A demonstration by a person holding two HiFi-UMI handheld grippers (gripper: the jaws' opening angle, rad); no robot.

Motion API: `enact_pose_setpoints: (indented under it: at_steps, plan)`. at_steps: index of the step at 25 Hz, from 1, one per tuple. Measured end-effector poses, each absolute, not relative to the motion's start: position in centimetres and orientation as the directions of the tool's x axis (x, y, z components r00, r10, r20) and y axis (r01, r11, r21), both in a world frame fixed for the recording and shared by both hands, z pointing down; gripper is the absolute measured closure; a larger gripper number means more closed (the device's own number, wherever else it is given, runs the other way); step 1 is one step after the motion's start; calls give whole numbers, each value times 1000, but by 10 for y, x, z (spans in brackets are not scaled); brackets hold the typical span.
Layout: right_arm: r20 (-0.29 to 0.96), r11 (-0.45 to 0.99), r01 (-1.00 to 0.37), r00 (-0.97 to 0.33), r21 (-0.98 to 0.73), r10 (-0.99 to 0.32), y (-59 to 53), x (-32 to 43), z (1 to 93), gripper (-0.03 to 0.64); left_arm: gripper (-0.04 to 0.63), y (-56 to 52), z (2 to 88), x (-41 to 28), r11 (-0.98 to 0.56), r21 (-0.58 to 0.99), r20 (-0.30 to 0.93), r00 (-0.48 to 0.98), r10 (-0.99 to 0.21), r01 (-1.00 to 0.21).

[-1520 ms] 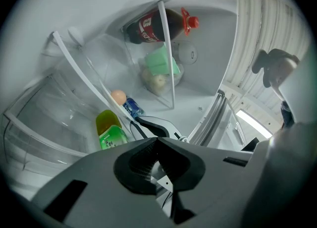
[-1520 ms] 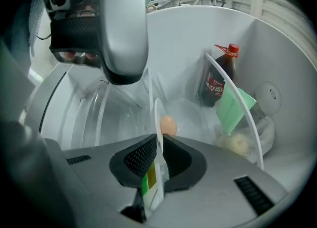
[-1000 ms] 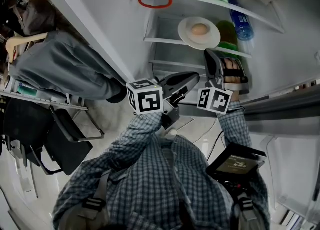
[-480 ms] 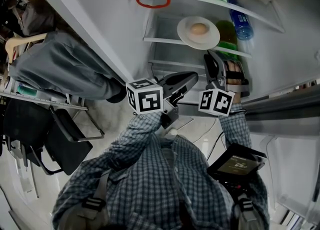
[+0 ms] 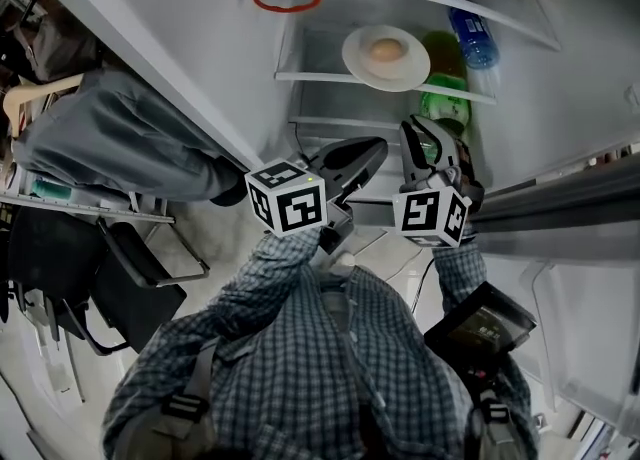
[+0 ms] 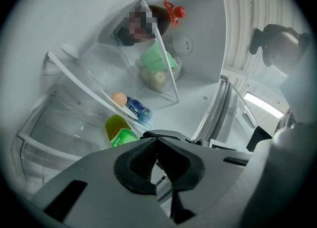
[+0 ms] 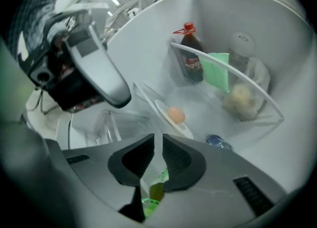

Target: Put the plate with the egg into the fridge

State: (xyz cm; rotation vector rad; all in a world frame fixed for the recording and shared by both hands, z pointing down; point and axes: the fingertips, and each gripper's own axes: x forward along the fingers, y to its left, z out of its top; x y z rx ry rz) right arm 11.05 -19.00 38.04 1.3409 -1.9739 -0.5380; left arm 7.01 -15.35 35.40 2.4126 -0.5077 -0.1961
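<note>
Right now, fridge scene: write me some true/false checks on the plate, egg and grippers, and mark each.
1. The plate with the egg sits on a fridge shelf. True.
2. The left gripper has its jaws wide open. False: they are shut, with nothing between them.
3. The right gripper holds the plate. False: its jaws are empty, and the plate stands free on the shelf.
4. In the head view, a blue bottle lies right of the plate. True.
</note>
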Motion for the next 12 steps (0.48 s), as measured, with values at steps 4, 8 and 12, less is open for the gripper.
enact_pose_setpoints:
  at_steps: [4,8,12]
  plan:
    - [279,378,-800,-273,466,-921,-177,108,374,611,589,-152,358,68,-719,604,-2,901,-433,-344]
    - [240,337,-888,-269,314,-933,-162,107,367,611,589,-149,365,67,-726,576,24,895,-444,-375]
    - [205,309,-928,-268,206,-941,-153,107,365,611,589,-144,372,70,-731,562,49,898,-437,-386]
